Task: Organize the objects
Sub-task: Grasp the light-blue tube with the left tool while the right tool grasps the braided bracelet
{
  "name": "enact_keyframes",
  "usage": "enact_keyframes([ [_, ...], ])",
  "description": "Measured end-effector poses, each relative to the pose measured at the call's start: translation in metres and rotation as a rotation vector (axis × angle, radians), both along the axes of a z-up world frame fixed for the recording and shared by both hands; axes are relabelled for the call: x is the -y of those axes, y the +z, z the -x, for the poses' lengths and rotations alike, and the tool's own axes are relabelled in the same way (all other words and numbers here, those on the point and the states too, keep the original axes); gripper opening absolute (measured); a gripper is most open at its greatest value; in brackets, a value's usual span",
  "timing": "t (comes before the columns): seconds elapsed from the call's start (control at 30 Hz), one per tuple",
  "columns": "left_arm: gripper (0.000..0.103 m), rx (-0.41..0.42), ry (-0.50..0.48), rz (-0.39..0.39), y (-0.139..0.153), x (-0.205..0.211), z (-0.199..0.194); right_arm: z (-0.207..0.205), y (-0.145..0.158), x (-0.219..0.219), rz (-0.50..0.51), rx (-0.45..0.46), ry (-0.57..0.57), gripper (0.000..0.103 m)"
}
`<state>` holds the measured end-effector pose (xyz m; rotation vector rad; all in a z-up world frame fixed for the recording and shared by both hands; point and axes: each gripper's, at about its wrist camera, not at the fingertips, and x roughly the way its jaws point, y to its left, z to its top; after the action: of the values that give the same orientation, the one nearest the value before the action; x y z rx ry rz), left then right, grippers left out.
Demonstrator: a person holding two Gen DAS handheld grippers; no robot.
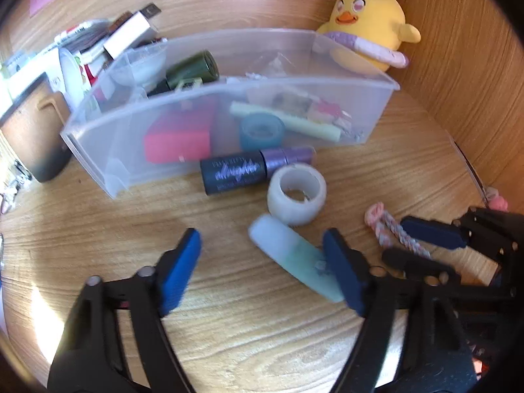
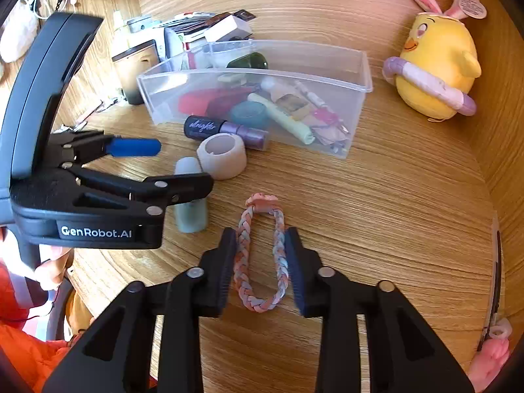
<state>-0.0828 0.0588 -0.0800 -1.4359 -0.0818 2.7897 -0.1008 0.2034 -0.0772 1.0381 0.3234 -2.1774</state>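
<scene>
A pink and blue braided band (image 2: pixel 241 255) lies on the wooden desk, and my right gripper (image 2: pixel 260 239) is shut on it, one pad against each side of the loop. The left wrist view shows the band (image 1: pixel 380 226) in the right gripper (image 1: pixel 398 239) at the right edge. A pale mint tube (image 1: pixel 294 255) lies between the jaws of my open left gripper (image 1: pixel 262 242), against the right finger and well apart from the left one. A white tape roll (image 1: pixel 296 195) and a dark bottle with a purple cap (image 1: pixel 235 172) lie in front of a clear plastic bin (image 1: pixel 114 150).
The bin (image 2: pixel 360 98) holds a red case, a blue tape roll, a green bottle and small items. A yellow plush chick (image 2: pixel 435 75) sits at the back right. A brown cup (image 1: pixel 36 131) and stacked boxes (image 1: pixel 114 36) stand at the back left. Wooden walls close in behind and to the right.
</scene>
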Motion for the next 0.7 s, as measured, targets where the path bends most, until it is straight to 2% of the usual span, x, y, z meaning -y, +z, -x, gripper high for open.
enact_keyframes([
  [0.1,0.061,-0.007,0.006,0.030,0.000,0.002,-0.008,0.003,0.000,-0.002,0.007,0.007,-0.004,0.022],
  [0.2,0.056,-0.011,0.007,0.024,0.002,0.007,-0.014,0.005,0.000,0.000,0.009,0.013,-0.005,0.022],
  [0.37,0.044,-0.026,0.019,0.019,0.003,0.010,-0.014,0.008,0.000,0.008,-0.010,0.007,0.008,0.029],
  [0.43,0.030,-0.032,0.028,0.008,0.003,0.012,-0.013,0.011,0.000,0.014,-0.016,0.017,0.013,0.033],
  [0.47,0.026,-0.034,0.030,-0.001,0.003,0.014,-0.013,0.013,0.001,0.016,-0.013,0.023,0.017,0.033],
  [0.7,0.025,-0.044,0.041,-0.041,0.004,0.021,-0.019,0.024,0.000,0.040,-0.061,0.004,0.024,0.034],
])
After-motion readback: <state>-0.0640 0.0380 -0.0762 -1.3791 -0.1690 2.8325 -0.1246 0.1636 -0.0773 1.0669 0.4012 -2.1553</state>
